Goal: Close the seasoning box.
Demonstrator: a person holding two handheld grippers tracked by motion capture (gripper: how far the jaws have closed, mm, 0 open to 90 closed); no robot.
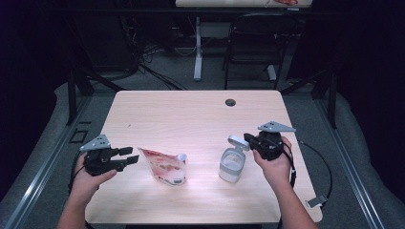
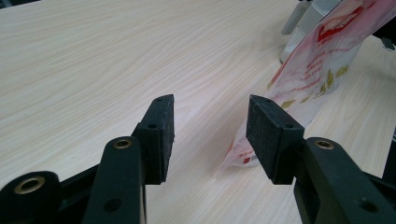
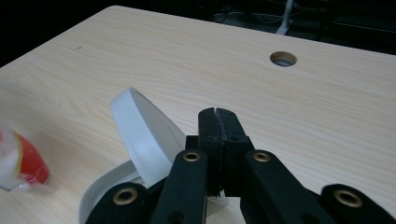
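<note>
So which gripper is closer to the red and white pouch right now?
Left. The left gripper, jaws open, sits just left of the pouch; the right gripper, shut, is across the table by the white container.

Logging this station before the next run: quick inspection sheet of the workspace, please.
Surface: light wood table, a round grommet hole near the far edge, a small dark speck at far left.
Job's things: red and clear spouted pouch left of centre; white container with its flip lid raised, right of centre.
Clutter: nothing seen.
Grippers: left tongs open, beside the pouch, nothing between the jaws; right tongs shut, at the raised lid.
Cables: one trails from the right tongs off the table's right edge; a tangle on the floor beyond.
Surroundings: dark room, a chair and a second table behind.
</note>
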